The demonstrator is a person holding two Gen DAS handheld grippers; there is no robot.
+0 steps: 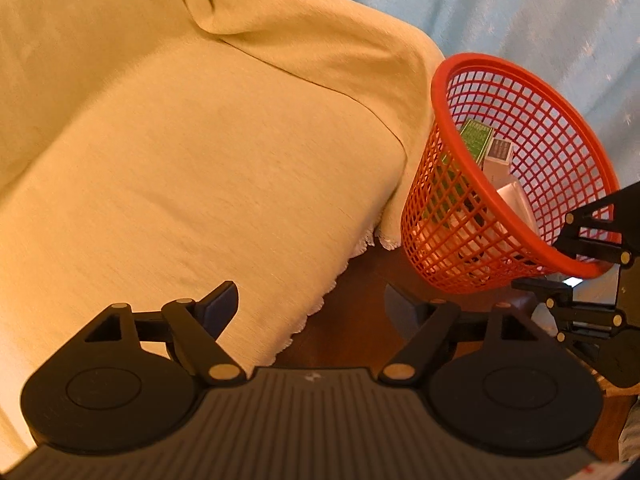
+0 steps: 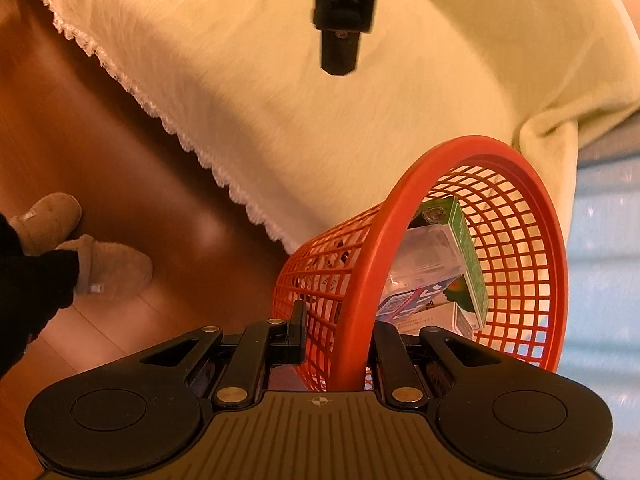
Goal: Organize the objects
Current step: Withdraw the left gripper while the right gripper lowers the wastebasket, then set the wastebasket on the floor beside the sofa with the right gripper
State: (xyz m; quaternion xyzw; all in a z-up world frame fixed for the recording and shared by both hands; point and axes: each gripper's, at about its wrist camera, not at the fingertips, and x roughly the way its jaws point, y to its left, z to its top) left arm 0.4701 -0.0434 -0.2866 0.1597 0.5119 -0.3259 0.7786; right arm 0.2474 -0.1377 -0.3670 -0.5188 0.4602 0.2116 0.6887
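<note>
Left wrist view: the left gripper (image 1: 310, 304) is seen spread and empty above the edge of a yellow-covered sofa (image 1: 192, 152). Beside the sofa, a red mesh basket (image 1: 472, 240) is held tilted, its rim pinched by the right gripper (image 1: 588, 268). Boxes (image 1: 486, 148) are seen leaning inside.

Right wrist view: the right gripper (image 2: 338, 340) is closed on the basket (image 2: 520, 208) wall, one finger outside and one inside. A green carton (image 2: 466, 248) and other packages lie toward the raised mouth. Slippered feet (image 2: 80, 248) are visible on the wooden floor (image 2: 132, 184). A spill is judged likely if the tilt is increased; slippage of the thin rim is also possible.
</note>
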